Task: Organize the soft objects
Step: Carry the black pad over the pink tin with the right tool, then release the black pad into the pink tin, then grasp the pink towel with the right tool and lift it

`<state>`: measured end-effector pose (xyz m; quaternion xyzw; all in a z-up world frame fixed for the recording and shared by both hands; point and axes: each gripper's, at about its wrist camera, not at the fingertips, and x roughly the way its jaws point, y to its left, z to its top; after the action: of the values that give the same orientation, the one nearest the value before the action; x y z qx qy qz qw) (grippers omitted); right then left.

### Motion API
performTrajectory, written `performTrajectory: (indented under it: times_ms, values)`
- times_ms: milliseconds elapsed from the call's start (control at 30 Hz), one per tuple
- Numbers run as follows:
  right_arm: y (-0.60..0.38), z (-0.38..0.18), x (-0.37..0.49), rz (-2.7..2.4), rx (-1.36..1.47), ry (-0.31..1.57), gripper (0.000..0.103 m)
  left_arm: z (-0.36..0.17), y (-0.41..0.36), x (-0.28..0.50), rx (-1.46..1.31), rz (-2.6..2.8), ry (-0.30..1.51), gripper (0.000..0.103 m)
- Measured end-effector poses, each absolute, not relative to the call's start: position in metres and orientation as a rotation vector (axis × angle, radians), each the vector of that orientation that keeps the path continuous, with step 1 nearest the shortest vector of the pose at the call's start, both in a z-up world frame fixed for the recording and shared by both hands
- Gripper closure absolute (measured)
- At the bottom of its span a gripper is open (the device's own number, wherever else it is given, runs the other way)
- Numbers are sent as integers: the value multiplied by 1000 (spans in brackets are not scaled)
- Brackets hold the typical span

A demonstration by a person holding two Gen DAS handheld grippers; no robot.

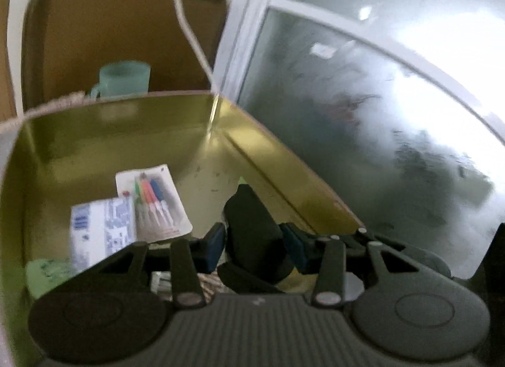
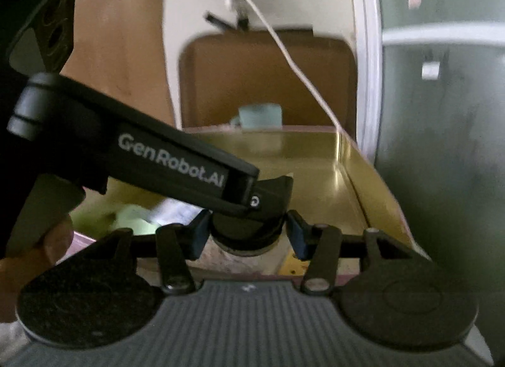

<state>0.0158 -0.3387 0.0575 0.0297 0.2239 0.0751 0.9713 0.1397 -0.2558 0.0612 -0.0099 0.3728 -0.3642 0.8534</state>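
Note:
A black soft object (image 1: 252,225) hangs over the open gold-lined box (image 1: 94,146). My left gripper (image 1: 254,245) is shut on it, its blue pads pressing both sides. In the right wrist view the same black object (image 2: 271,190), marked with a small round white logo, sits between the blue pads of my right gripper (image 2: 247,236), which is shut on its rounded lower part. The left gripper's black side bar (image 2: 170,158) reaches in from the left to the object. The part of the object below the grippers is hidden.
In the box lie a packet of coloured small brushes (image 1: 154,199), a blue-and-white packet (image 1: 101,228) and a pale green item (image 1: 47,272). A teal mug (image 1: 123,79) stands behind the box. A white cable (image 1: 189,29) hangs above it, and a frosted window (image 1: 378,114) borders the right. A hand (image 2: 31,259) shows at lower left.

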Motion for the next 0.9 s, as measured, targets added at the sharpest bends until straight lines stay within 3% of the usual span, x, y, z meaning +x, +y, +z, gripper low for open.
performTrajectory:
  times_ms: [133, 400, 567, 900]
  values:
    - [-345, 48, 36, 133, 76, 513, 46, 53, -264, 149, -20, -726, 794, 55]
    - [-345, 54, 30, -30, 129, 428, 44, 88, -217, 103, -10, -701, 596, 55]
    - [-321, 70, -3, -17, 170, 329, 43, 95, -131, 52, -65, -669, 481, 49]
    - [-185, 73, -2, 411, 74, 423, 43, 35, 70, 10, -122, -168, 586, 49]
